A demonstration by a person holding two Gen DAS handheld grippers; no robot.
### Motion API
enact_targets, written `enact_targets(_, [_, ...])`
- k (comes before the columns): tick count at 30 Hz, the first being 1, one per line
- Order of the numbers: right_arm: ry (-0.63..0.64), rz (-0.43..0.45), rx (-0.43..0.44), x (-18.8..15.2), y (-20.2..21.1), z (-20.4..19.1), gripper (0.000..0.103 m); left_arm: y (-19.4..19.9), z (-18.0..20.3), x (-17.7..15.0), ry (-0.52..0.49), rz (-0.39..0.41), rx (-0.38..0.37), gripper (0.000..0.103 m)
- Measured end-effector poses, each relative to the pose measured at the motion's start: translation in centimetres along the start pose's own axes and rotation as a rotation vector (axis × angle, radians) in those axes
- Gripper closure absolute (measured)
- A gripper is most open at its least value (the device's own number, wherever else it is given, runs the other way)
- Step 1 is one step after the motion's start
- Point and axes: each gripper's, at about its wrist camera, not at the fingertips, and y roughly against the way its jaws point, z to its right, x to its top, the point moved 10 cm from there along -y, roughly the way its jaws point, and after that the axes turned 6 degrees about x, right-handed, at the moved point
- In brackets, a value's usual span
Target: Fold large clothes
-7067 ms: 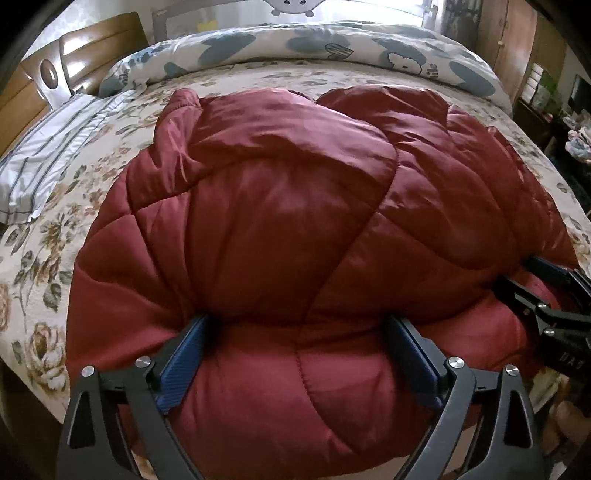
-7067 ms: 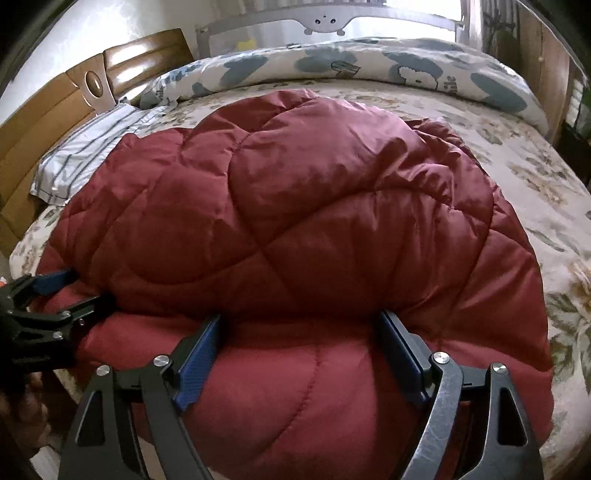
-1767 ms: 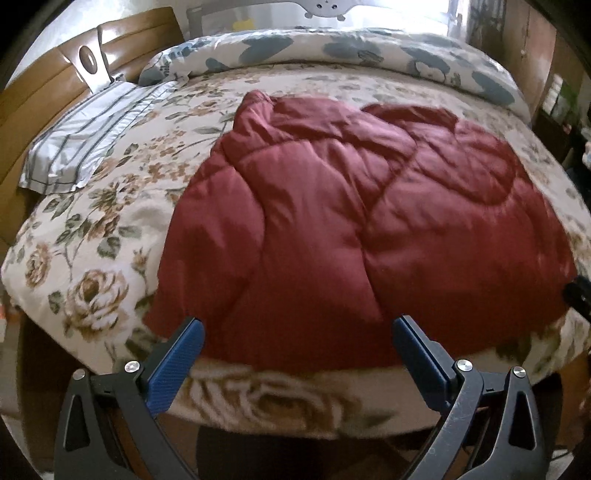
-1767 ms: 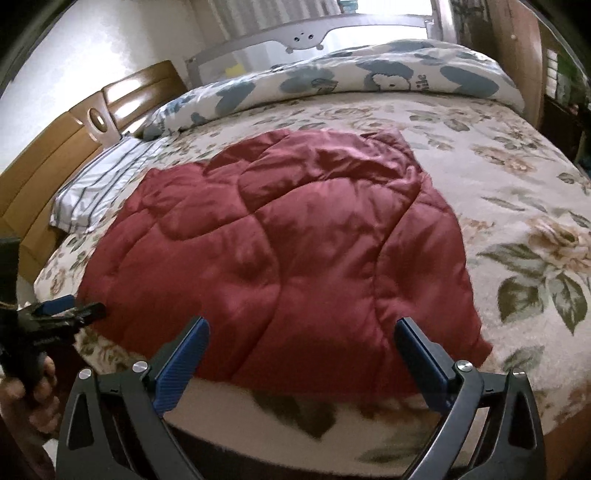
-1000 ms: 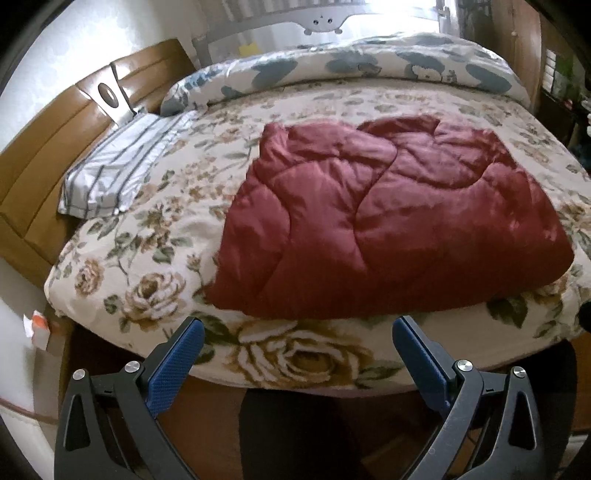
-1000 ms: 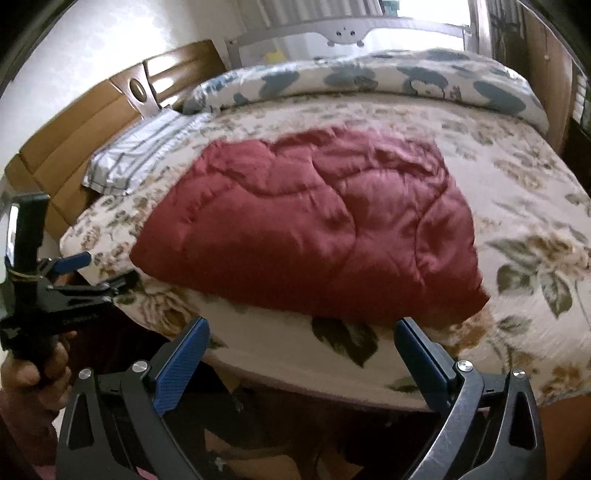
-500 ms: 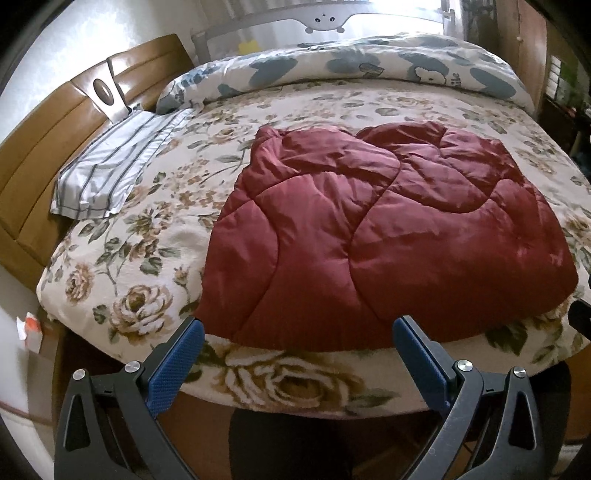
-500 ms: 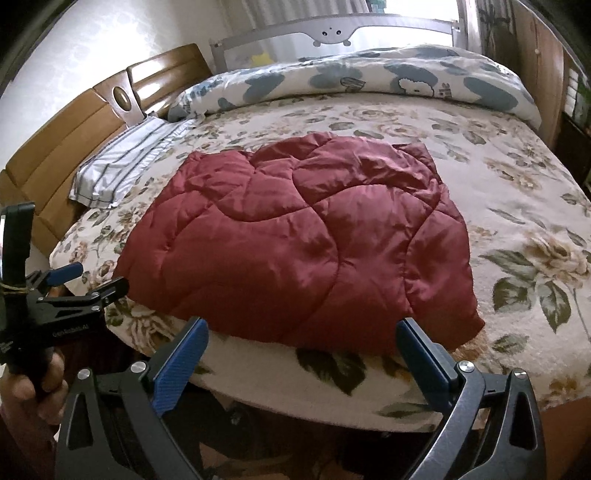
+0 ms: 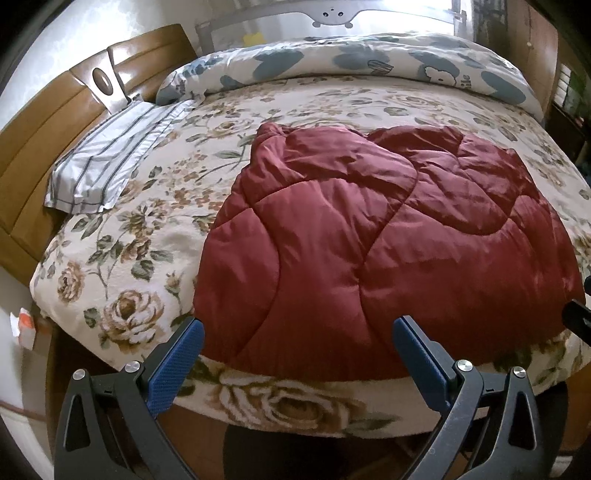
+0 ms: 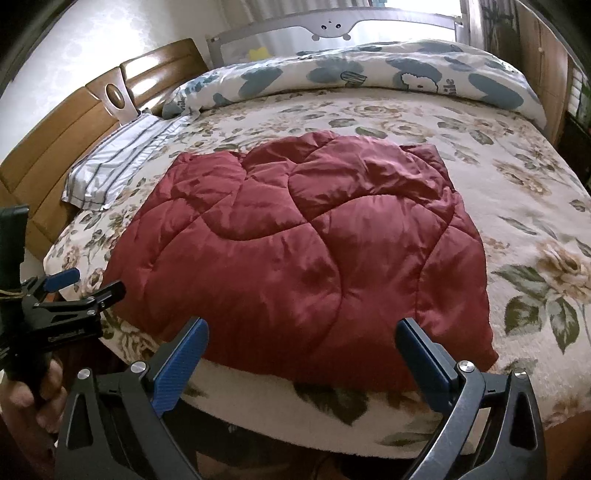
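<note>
At the far left, a wooden headboard (image 9: 44, 147) stands along the bed's side, and a striped pillow (image 9: 110, 155) lies beside it on the floral bedspread (image 9: 122, 258). To the right of the pillow, the folded red quilted garment (image 9: 369, 240) lies flat on the bed, its near edge close to the bed's front border, its far end bunched into soft ridges. A long cushion with blue cartoon prints (image 9: 369, 59) runs across the far side of the bed, under a grey rail (image 9: 332, 14).

The left gripper (image 9: 295, 354) hangs just off the bed's front edge with its blue-padded fingers (image 9: 177, 365) spread wide and holding nothing; the garment's near left part lies straight ahead between them, apart from both pads. In the right wrist view, that same left gripper (image 10: 74, 288) shows at the left edge, in the person's hand (image 10: 33, 391), beside the bed's near left corner and clear of the red fabric.

The right gripper (image 10: 303, 358) is likewise spread and empty, hovering off the front edge; the garment (image 10: 303, 251) lies ahead of it, its near hem between the two fingers (image 10: 424, 362) but untouched, and its right corner (image 10: 484, 354) sits just beyond the right finger on the bedspread (image 10: 535, 277).
</note>
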Motion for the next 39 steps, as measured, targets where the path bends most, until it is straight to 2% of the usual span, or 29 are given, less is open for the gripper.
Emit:
enact_targets(10, [-0.047, -0.015, -0.004, 0.8, -2.4, 2.0, 0.001, -2.4, 0.4, 1.0, 0.021, -0.015, -0.036, 0.001])
enact_targets(16, [-0.134, -0.042, 0.002, 0.6, -5.4, 5.0, 0.000, -6.5, 0.4, 1.4, 0.050, -0.064, -0.086, 0.000])
enact_targets(18, [-0.136, -0.029, -0.009, 0.9, -5.8, 5.6, 0.000, -7.6, 0.2, 1.7, 0.078, -0.077, -0.119, 0.000])
enact_targets(22, [-0.152, -0.009, -0.008, 2.7, -5.7, 6.4, 0.000, -8.6, -0.4, 3.3, 0.097, -0.070, -0.139, 0.001])
enact_targets(25, [-0.134, 0.026, -0.030, 5.0, -6.1, 6.9, 0.001, -9.0, -0.9, 5.3, 0.092, -0.028, -0.124, 0.001])
enact_targets(28, [-0.133, -0.004, -0.071, 5.6, -8.0, 8.4, 0.000, -11.2, -0.9, 5.9, 0.113, -0.064, -0.136, 0.000])
enact_targets(31, [-0.152, 0.007, -0.109, 5.9, -9.3, 10.1, 0.000, -13.5, -0.8, 6.9, 0.126, -0.083, -0.143, 0.000])
enact_targets(39, [-0.278, 0.043, -0.108, 6.0, -10.3, 12.6, 0.000, -17.6, 0.1, 9.5, 0.136, -0.101, -0.097, 0.000])
